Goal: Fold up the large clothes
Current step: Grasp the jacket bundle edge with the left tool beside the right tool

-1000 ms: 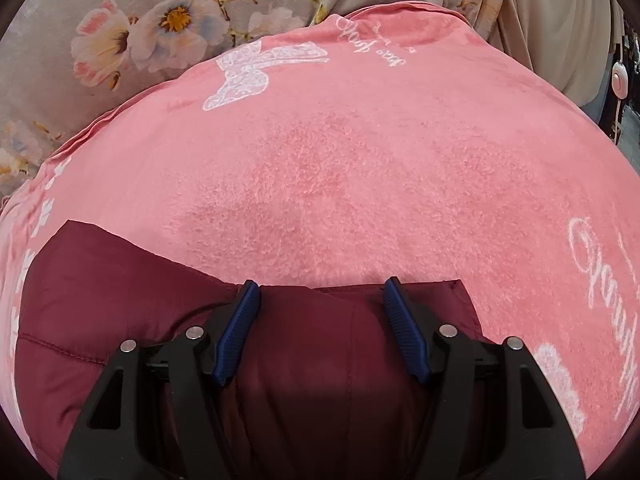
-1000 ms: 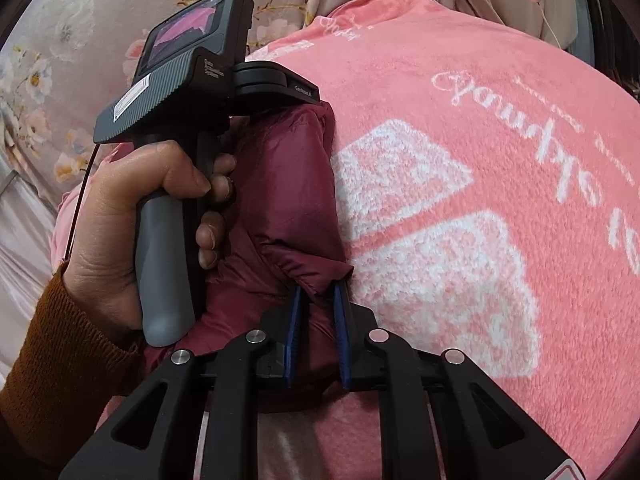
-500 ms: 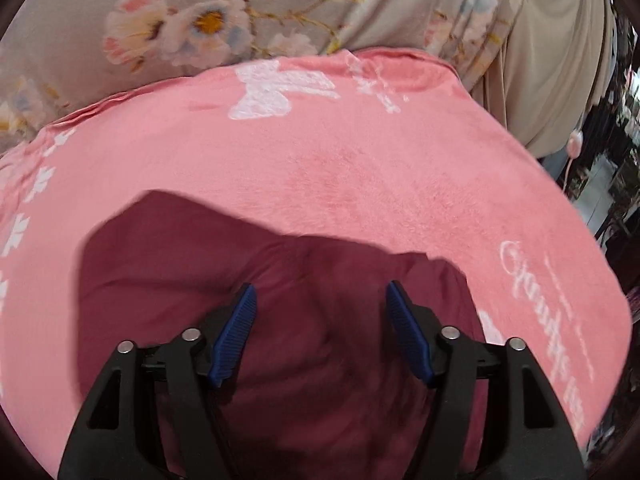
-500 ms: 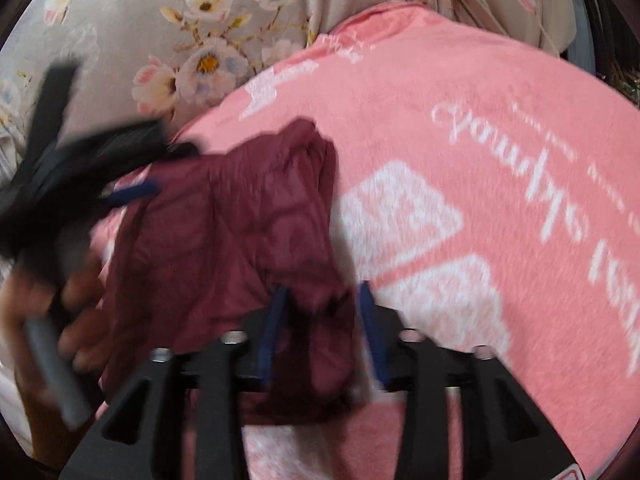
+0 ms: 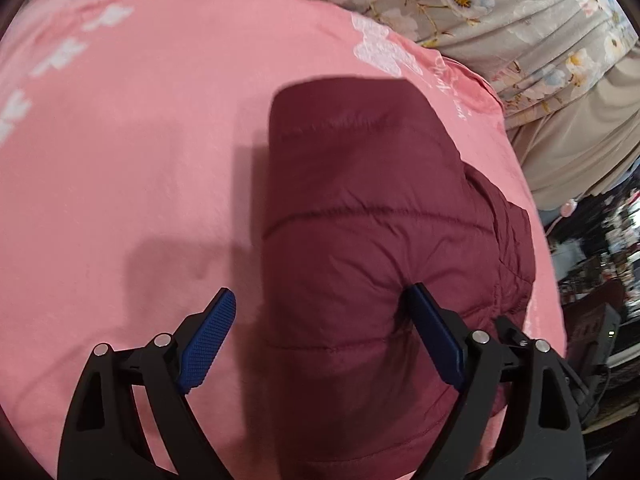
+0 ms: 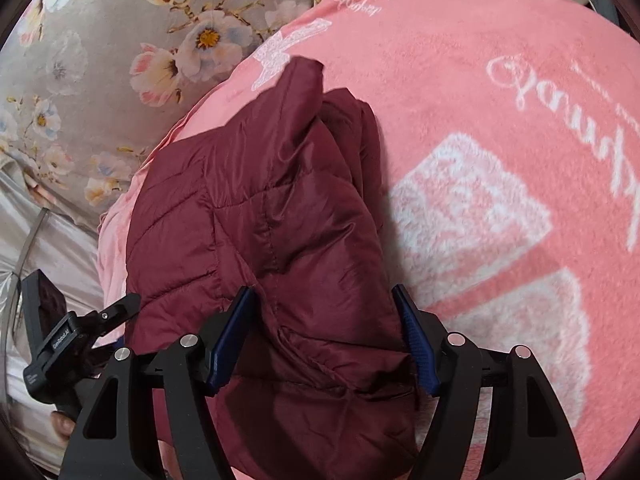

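A: The maroon puffer jacket (image 6: 272,240) is sitting right in front of the right tool (image 6: 324,334), isn't it?

B: Yes. In the right wrist view that tool's jaws are opening, with a bunched fold of the jacket lying between the blue pads (image 6: 230,340). The pads look to be just letting go of the cloth rather than pinching it.

A: And working outward from there?

B: The jacket's bulk is running away from the tool toward 11 o'clock, its long axis ending in a raised corner at about 12. It is lying on the pink blanket (image 6: 500,160), which is covering the bed, with floral fabric (image 6: 120,60) beyond at 10 o'clock.

A: What is the left tool (image 5: 322,332) doing?

B: Its jaws are opening too, standing wide. In the left wrist view the jacket (image 5: 368,220) is filling the gap from centre to the 3 o'clock pad, which is dimpling the cloth from the side; the 9 o'clock pad (image 5: 208,340) is standing clear over bare blanket (image 5: 120,160). Nothing is gripped.

A: So which hand is nearer for the next fold?

B: I judge both are at the near end of the bundle. The right one is sitting more squarely on the long axis, while the left is hanging off the jacket's 9 o'clock edge.
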The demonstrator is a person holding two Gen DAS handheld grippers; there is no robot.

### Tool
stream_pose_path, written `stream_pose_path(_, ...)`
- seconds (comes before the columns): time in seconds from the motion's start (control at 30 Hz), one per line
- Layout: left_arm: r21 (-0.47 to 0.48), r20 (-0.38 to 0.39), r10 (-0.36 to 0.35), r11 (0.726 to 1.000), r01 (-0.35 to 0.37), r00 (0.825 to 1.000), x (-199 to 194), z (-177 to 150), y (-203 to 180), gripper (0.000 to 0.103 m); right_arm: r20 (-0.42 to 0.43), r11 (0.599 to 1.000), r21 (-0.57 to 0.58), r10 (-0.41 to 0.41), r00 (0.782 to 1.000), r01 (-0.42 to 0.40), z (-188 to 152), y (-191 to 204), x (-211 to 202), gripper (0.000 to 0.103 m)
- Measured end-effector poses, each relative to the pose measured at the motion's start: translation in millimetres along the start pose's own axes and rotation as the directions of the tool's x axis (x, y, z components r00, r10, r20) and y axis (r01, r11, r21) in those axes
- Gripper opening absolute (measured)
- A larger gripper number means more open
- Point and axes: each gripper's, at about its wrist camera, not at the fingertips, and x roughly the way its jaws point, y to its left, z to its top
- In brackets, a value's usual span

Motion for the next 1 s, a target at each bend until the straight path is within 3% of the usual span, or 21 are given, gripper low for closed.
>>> stream_pose_path(0.13, -0.021, -0.041, -0.077, 0.997, 0.076, 0.996, 18, -4, -5, 0.089, 0.0, 1.0, 0.018, 0.003, 1.0, -0.003, -2, 3, 6, 0.065)
stream_pose_path(0.23, -0.005, -0.03, -0.066, 0.998, 0.066, 0.997, 19, -5, -13, 0.085, 0.004, 1.0, -0.012, 0.003, 1.0, -0.003, -2, 13, 4, 0.044)
stream_pose_path(0.27, 0.003, -0.025, -0.061, 0.998, 0.061, 0.998, 16, -5, -14, 0.077, 0.007, 1.0, -0.022, -0.001, 1.0, 0.001, -1, 16, 3, 0.034)
stream_pose_path(0.33, 0.043, -0.005, -0.047, 0.998, 0.047, 0.999, 5, -3, -22, 0.063, 0.031, 0.998, -0.068, -0.009, 0.999, 0.011, -1, 31, -6, 0.023)
stream_pose_path(0.4, 0.083, 0.017, -0.046, 0.996, 0.044, 0.999, -8, -1, -29, 0.047, 0.061, 0.995, -0.097, -0.009, 0.998, 0.015, -1, 46, -16, 0.019)
stream_pose_path(0.5, 0.159, 0.071, -0.034, 0.987, 0.023, 0.997, -31, 0, -44, 0.039, 0.126, 0.988, -0.151, -0.024, 0.992, 0.043, -1, 73, -35, 0.017)
stream_pose_path(0.6, 0.223, 0.145, -0.025, 0.975, -0.008, 0.989, -58, 3, -57, 0.037, 0.193, 0.98, -0.194, -0.015, 0.981, 0.053, -1, 100, -55, 0.017)
stream_pose_path(0.8, 0.309, 0.3, -0.052, 0.95, -0.045, 0.952, -124, 16, -67, 0.037, 0.359, 0.952, -0.292, 0.022, 0.933, 0.09, -3, 160, -96, 0.017)
stream_pose_path(1.0, 0.35, 0.446, -0.054, 0.929, -0.118, 0.893, -180, 29, -65, 0.037, 0.448, 0.929, -0.361, 0.095, 0.889, 0.083, -1, 214, -117, 0.017)
